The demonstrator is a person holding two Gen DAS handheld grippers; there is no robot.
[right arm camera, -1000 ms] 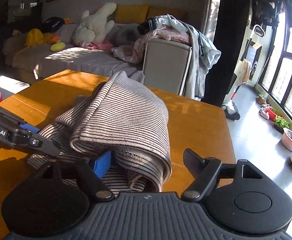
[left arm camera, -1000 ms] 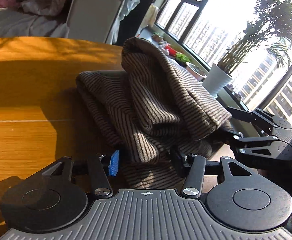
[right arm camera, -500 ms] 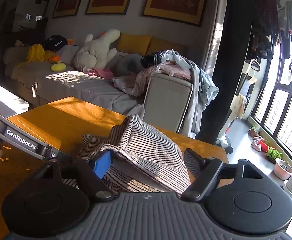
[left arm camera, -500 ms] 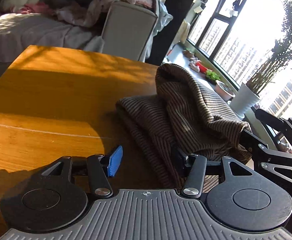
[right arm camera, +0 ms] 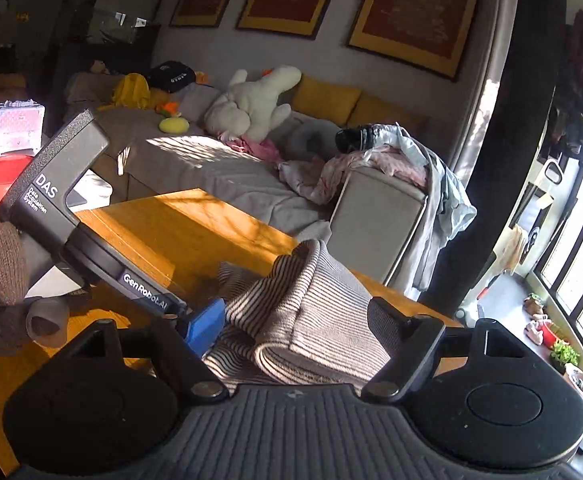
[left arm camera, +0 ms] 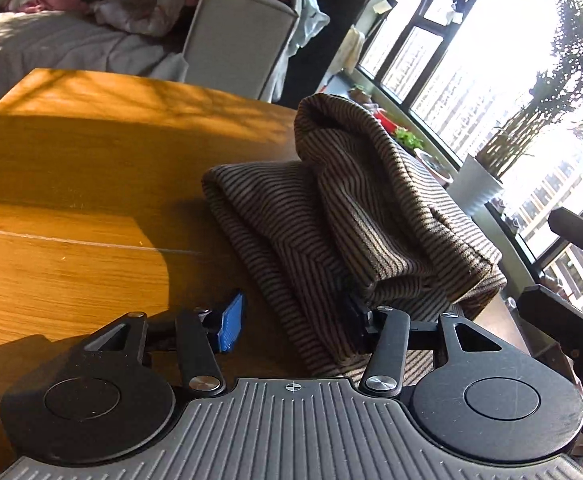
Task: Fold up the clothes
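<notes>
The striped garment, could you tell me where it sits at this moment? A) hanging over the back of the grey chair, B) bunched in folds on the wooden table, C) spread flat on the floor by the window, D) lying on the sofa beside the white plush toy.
B: the striped garment lies bunched in thick folds on the wooden table, right in front of the left gripper and the right gripper.

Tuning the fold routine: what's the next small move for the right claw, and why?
Probably draw the right claw back clear of the sweater. It lies doubled on the table, and the claw stands open, fingers either side of the cloth without pinching it.
</notes>
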